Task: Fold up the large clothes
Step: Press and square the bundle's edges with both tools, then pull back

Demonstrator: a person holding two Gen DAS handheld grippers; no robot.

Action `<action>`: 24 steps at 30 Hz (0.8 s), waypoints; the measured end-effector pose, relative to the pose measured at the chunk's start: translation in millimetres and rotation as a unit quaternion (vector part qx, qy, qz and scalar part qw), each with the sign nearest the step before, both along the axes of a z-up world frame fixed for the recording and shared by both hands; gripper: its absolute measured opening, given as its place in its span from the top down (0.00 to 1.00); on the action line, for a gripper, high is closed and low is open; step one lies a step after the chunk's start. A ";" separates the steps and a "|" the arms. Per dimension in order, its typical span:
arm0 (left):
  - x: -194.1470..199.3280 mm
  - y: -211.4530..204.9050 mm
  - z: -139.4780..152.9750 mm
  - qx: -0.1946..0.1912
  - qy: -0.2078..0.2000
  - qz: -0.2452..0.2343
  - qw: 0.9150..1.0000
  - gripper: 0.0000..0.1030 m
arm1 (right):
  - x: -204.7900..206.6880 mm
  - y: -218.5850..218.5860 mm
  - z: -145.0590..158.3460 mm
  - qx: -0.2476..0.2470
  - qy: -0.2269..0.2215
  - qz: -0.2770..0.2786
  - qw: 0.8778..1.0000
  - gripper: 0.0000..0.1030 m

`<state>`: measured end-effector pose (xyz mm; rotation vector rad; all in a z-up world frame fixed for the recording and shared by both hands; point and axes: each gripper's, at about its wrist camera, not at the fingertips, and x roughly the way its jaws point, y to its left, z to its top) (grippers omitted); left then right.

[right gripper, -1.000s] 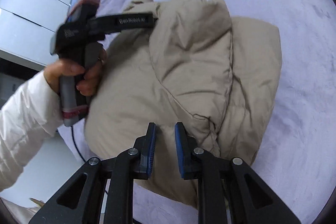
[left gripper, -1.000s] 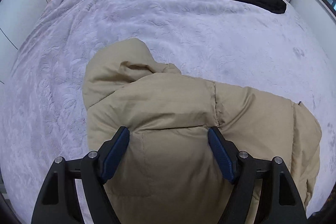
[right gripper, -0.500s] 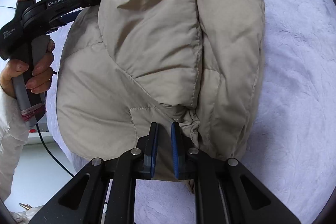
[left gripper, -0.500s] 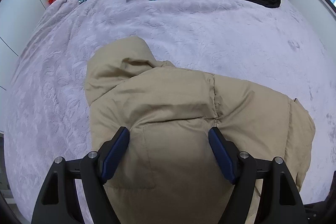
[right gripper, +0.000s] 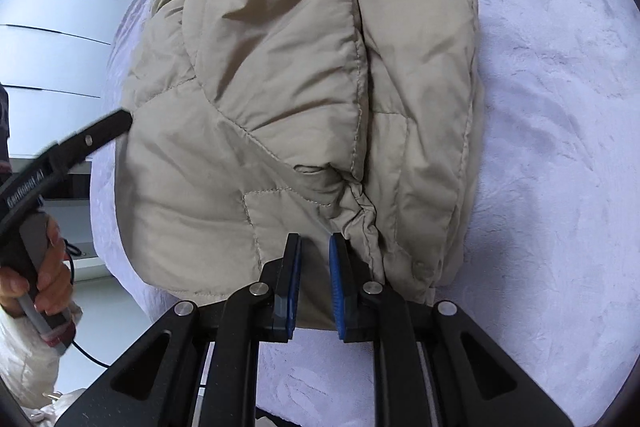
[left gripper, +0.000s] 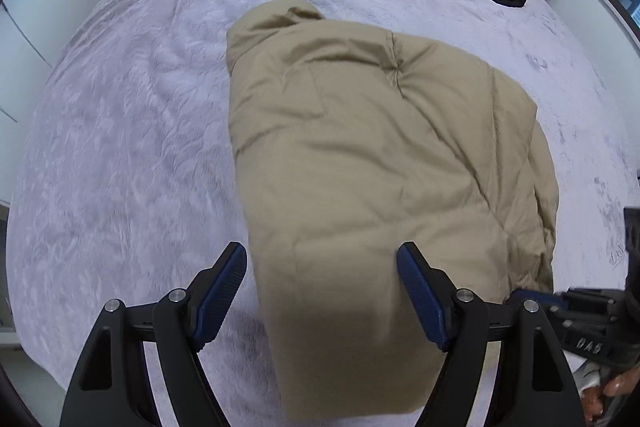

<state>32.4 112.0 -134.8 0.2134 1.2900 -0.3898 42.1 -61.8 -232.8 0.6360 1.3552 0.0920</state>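
Right wrist view: right gripper point(right gripper: 314, 255) fingers nearly closed, pinching the near hem of the tan jacket point(right gripper: 288, 87), folded on the bed point(right gripper: 560, 107); left gripper point(left gripper: 322, 291) fingers wide open over it. Risk: puffy padding springs open once released

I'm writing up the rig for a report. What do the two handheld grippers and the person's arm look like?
Both the left gripper and the right gripper have matte black triangular-cutout arms, silver pivot bolts and ribbed blue finger pads. The left one carries white GenRobot.AI lettering, a grey handle with a red band and a thin black cable. The sleeve is white and padded.
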 end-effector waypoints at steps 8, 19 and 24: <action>-22.1 21.3 -21.9 -0.011 0.022 0.031 0.999 0.18 | 51.5 -20.6 36.4 -0.042 -0.054 -0.029 0.997 0.84; -22.2 22.4 -22.2 -0.014 0.032 0.032 0.999 0.18 | 64.3 -4.4 2.2 -0.067 0.000 -0.011 0.998 0.84; -21.9 22.2 -15.2 -0.011 0.032 0.027 0.999 0.18 | 46.9 -6.0 23.1 -0.062 -0.007 -0.025 0.998 0.84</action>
